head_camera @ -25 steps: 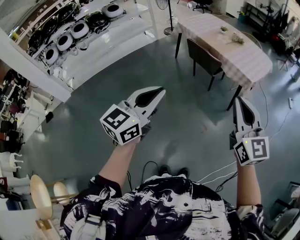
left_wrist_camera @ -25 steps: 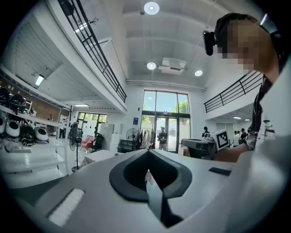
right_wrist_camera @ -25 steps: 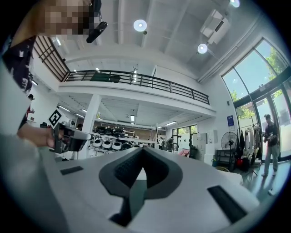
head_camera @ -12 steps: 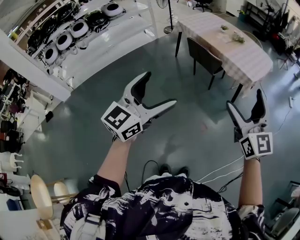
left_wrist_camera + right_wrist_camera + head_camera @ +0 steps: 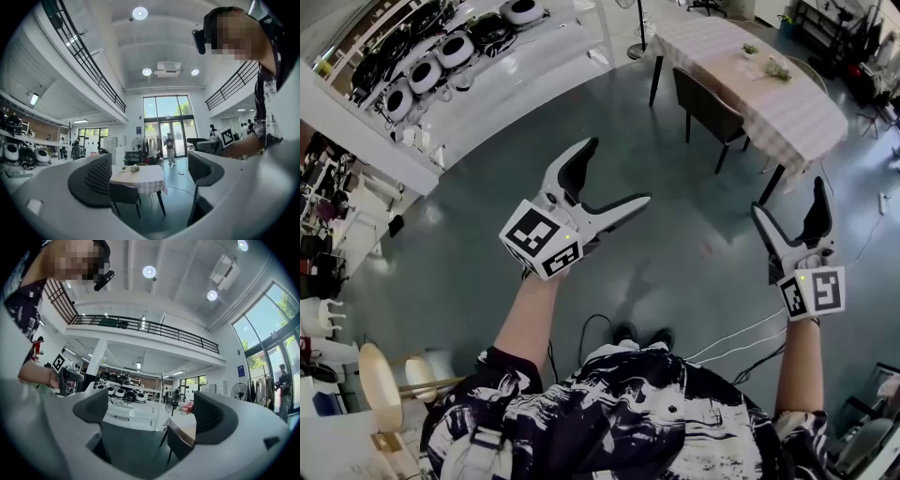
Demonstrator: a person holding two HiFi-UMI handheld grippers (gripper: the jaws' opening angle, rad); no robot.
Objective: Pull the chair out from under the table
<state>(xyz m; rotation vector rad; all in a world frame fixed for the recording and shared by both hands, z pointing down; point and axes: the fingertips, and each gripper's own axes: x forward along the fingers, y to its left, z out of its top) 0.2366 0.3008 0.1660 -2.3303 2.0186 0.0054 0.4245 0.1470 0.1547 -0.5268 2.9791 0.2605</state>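
Note:
A dark chair (image 5: 709, 109) stands tucked under the near side of a long table with a checked cloth (image 5: 773, 94), far ahead at the upper right. Both grippers hang in mid-air well short of it, over the grey floor. My left gripper (image 5: 614, 176) is open with nothing between its jaws; in the left gripper view the chair (image 5: 123, 193) and table (image 5: 140, 177) show small and distant between its pads. My right gripper (image 5: 789, 202) is open and empty too. The right gripper view catches the chair (image 5: 180, 446) and the table's corner (image 5: 183, 423) low at the right.
A white shelf unit with several round black-and-white devices (image 5: 441, 70) runs along the upper left. A fan's stand (image 5: 636, 42) is behind the table. Cables (image 5: 741, 342) trail on the floor by my feet. Wooden stools (image 5: 382, 389) sit lower left. A person (image 5: 169, 148) stands by the glass doors.
Both grippers went from shut to wide open. The right gripper shifted a little to the right; the left one rolled slightly in place.

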